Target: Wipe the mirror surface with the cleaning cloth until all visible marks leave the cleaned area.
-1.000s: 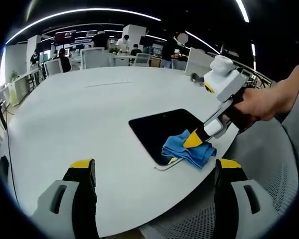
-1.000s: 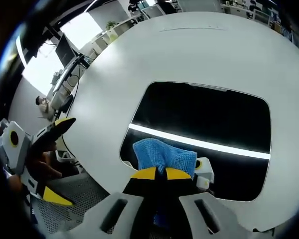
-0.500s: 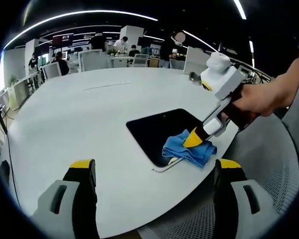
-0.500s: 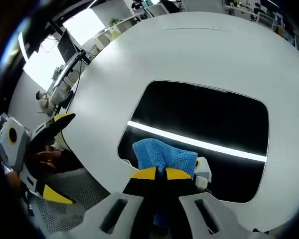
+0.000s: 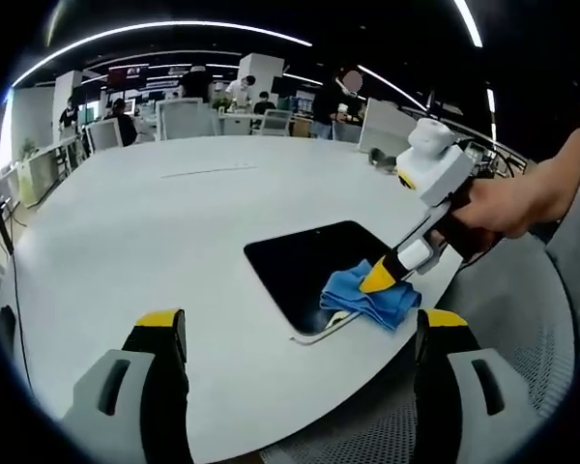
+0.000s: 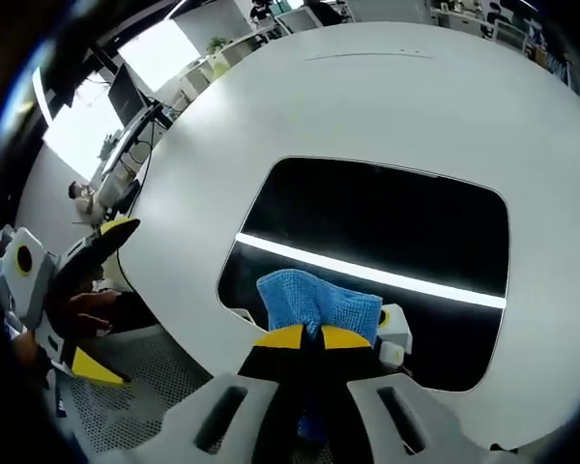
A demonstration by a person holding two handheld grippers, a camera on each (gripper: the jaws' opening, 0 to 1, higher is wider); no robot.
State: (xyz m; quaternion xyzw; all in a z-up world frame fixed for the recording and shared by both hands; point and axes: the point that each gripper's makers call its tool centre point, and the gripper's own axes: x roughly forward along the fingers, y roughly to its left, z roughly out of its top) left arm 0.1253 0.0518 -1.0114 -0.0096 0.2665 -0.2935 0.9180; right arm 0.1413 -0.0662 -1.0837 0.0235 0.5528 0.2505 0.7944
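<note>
Right gripper (image 6: 303, 335) clenched on the blue cloth (image 6: 314, 302), pressed on the near edge of the mirror (image 6: 387, 227). Left gripper (image 5: 300, 333) released, holding nothing, hovering short of the worktop (image 5: 145, 222).

Risks: the mirror lies close to the worktop's near rim; an unbraced pull toward the person could slide it off. The bunched cloth might skip patches.

Hard to make out: any marks on the dark glass, which reflects only a light strip. Cloth underside hidden.

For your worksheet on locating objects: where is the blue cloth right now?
The cloth is pinched in the right gripper, resting on the mirror near the table edge.
</note>
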